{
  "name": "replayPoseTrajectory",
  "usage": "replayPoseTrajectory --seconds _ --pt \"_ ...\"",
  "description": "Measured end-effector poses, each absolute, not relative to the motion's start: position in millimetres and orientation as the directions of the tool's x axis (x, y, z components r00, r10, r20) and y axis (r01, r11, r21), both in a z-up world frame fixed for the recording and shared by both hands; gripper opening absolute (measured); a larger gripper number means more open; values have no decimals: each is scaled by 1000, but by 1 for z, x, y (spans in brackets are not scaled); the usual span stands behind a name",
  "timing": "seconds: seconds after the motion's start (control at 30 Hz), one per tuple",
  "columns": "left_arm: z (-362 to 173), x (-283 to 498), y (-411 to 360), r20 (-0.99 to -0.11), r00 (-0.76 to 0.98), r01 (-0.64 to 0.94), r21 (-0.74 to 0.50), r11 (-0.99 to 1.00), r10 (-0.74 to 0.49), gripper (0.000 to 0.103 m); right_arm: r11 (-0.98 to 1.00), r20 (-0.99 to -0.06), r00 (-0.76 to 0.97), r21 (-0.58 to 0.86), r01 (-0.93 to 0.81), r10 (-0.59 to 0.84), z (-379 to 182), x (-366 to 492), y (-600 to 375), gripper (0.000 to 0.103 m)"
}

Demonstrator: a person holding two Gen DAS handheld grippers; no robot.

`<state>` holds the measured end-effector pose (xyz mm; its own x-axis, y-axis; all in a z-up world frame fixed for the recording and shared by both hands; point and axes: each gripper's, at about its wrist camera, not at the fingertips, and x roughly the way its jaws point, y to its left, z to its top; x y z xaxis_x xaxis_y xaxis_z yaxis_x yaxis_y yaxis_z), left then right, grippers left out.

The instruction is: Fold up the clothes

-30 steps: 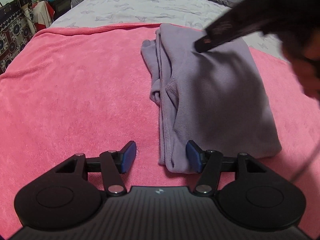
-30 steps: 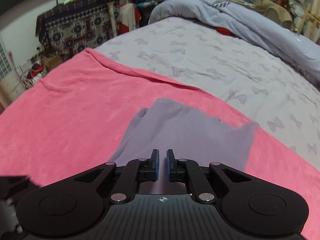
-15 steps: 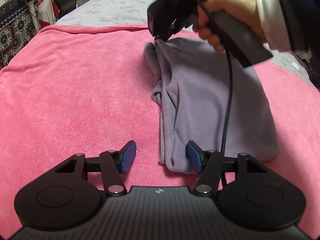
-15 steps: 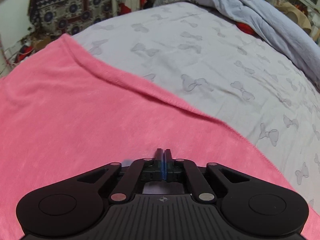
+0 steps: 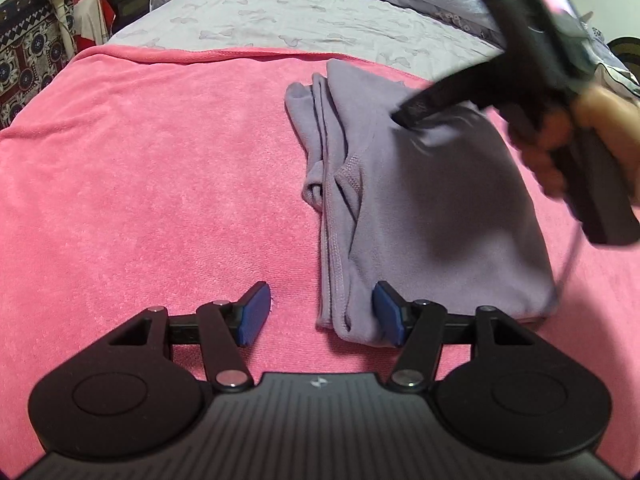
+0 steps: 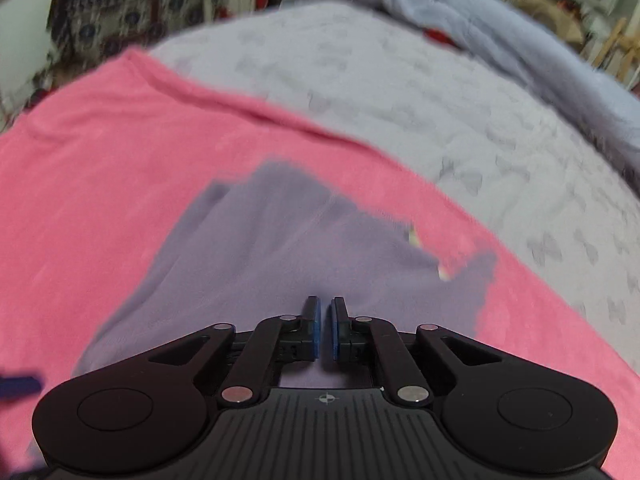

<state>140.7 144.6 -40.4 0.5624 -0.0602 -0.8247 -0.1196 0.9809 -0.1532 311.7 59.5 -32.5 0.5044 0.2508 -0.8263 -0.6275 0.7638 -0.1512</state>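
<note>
Lilac garment lies folded into a narrow rectangle on the pink blanket spread over the bed, stacked edges on its left side, likely so the layers stay lined up for the next fold. Left tool sits low at the near left corner, fingers spread, one either side of the hem, nothing pinched, probably ready to grab that corner. Right tool, in the person's hand, hangs over the far part of the cloth, pads almost pressed together, a thin gap, holding nothing; looks like smoothing or pinning the top layer
</note>
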Motion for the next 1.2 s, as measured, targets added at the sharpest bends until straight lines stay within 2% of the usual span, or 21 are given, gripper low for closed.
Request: replayPoseTrajectory --seconds 0.13,0.3,0.4,0.5,0.57,0.6,0.63,0.73,0.87,0.93,0.97,1.0,1.03,1.07,1.1,1.2 --pt "-40 140 144 -826 561 -116 -148 982 -58 62 778 -818 505 -117 -617 277 -2 316 62 11" --pt "-39 137 143 -826 560 -114 -153 982 -64 62 796 -821 489 -72 -601 295 21 272 17 11" --pt "-39 136 143 -825 562 -112 -149 982 -61 62 779 -873 433 -107 -618 223 -15 250 2 12" --pt "-37 135 142 -825 562 -113 -151 982 -62 62 735 -846 496 -209 -645 195 -13 232 11 13" --pt "-38 137 145 -825 561 -114 -161 980 -70 62 745 -841 481 -152 -649 248 8 219 7 14" --pt "-36 136 146 -827 558 -116 -167 979 -75 62 757 -838 468 -108 -645 279 15 212 1 21" --pt "-35 136 146 -830 552 -120 -173 978 -79 62 764 -846 446 -76 -641 291 16 204 -5 23" --pt "-32 141 148 -851 518 -147 -193 970 -90 66 772 -917 342 -63 -632 205 -20 193 -16 24" --pt "-29 149 147 -875 477 -169 -184 968 -83 67 795 -902 355 -23 -606 245 -16 194 -24 24" --pt "-29 149 145 -876 476 -174 -180 968 -78 69 805 -887 367 9 -594 281 -7 191 -34 29" --pt "-29 148 144 -876 477 -175 -178 968 -74 70 809 -879 372 25 -587 297 -4 188 -40 39" --pt "-29 148 142 -875 478 -173 -174 970 -72 77 810 -874 372 40 -585 312 -2 183 -46 51" --pt "-30 147 140 -877 476 -163 -169 972 -72 92 809 -870 373 50 -585 323 -3 179 -52 56" --pt "-31 146 137 -881 469 -153 -153 976 -64 99 812 -867 379 49 -582 325 -4 173 -59 62" --pt "-34 145 132 -887 460 -144 -124 982 -44 103 814 -863 390 42 -579 322 -6 170 -66 65" --pt "-37 137 124 -868 496 -119 -74 990 -5 103 806 -844 429 8 -591 323 -12 153 -80 77"
